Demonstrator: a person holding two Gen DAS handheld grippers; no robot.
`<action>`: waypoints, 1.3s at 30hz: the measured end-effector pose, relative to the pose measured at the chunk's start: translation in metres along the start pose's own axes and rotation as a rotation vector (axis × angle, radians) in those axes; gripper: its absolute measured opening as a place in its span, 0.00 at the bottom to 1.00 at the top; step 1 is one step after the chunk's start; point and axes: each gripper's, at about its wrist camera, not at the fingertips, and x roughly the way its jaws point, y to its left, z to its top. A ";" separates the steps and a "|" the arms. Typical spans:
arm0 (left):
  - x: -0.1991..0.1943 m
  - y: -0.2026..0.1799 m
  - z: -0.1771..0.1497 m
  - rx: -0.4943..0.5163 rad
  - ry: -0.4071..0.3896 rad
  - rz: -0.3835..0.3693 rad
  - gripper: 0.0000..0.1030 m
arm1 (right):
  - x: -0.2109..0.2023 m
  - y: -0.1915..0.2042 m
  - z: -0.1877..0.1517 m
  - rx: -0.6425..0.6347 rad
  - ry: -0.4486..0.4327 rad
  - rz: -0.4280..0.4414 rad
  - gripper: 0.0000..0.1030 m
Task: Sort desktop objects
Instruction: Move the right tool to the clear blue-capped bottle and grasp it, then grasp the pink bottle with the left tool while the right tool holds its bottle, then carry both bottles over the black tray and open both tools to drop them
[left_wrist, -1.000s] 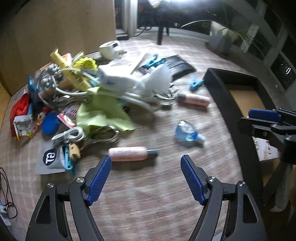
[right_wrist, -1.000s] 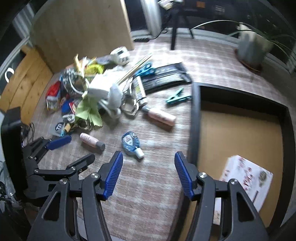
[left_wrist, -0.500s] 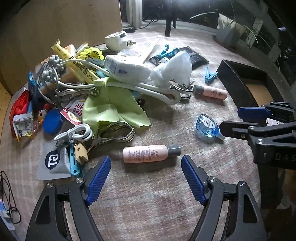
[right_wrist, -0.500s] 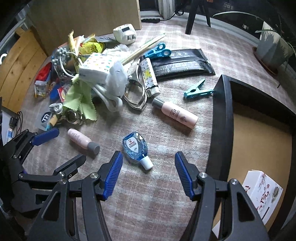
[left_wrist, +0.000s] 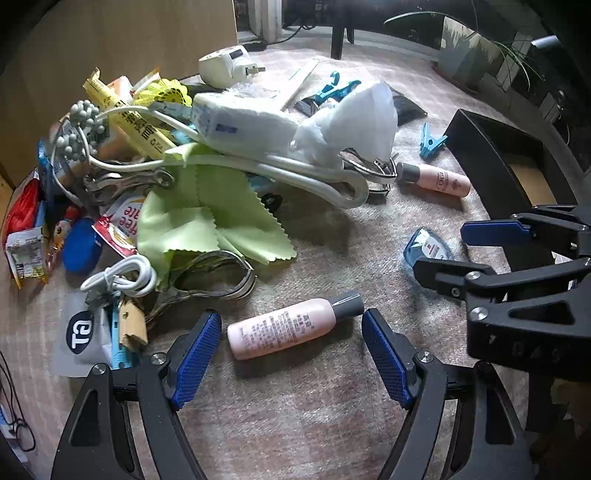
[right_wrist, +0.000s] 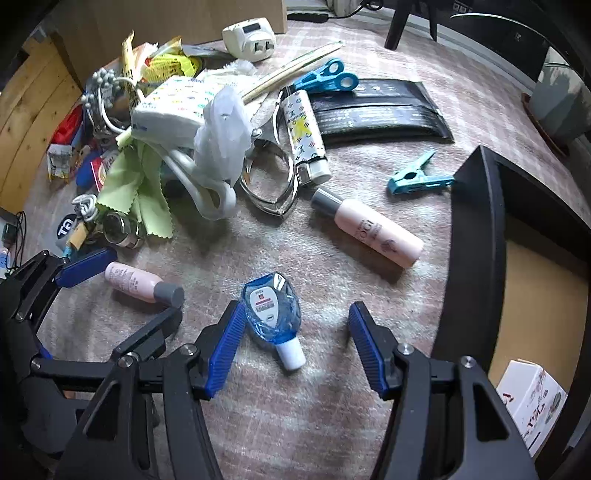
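A small pink bottle with a grey cap (left_wrist: 288, 328) lies on its side on the woven mat. My left gripper (left_wrist: 291, 317) is open, a blue pad at each end of the bottle, neither pressing on it. In the right wrist view the same bottle (right_wrist: 133, 282) lies between those fingers (right_wrist: 88, 266). A blue sanitizer bottle with a white cap (right_wrist: 271, 306) lies between the open jaws of my right gripper (right_wrist: 295, 308), nearer the left pad. From the left wrist view the sanitizer (left_wrist: 424, 247) is partly hidden by the right gripper's fingers (left_wrist: 495, 232).
A second pink bottle (right_wrist: 373, 232) and a teal clip (right_wrist: 417, 177) lie near a black tray (right_wrist: 476, 229) holding a white box (right_wrist: 532, 398). A cluttered pile with a green cloth (left_wrist: 207, 225), a tissue pack (left_wrist: 243, 125), cables and clips fills the left.
Both grippers have sunk toward the mat and come closer to the objects. The pink bottle now lies between the left jaws, the sanitizer between the right ones. Both stayed open.
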 end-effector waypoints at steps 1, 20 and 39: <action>0.001 0.001 0.000 -0.007 0.004 -0.007 0.74 | 0.001 0.001 0.000 -0.004 -0.006 -0.011 0.56; 0.003 0.003 0.002 -0.053 -0.029 -0.019 0.68 | -0.011 0.000 0.000 -0.004 -0.016 -0.055 0.30; -0.038 -0.024 0.014 -0.043 -0.086 -0.105 0.68 | -0.069 -0.040 -0.020 0.129 -0.112 -0.002 0.30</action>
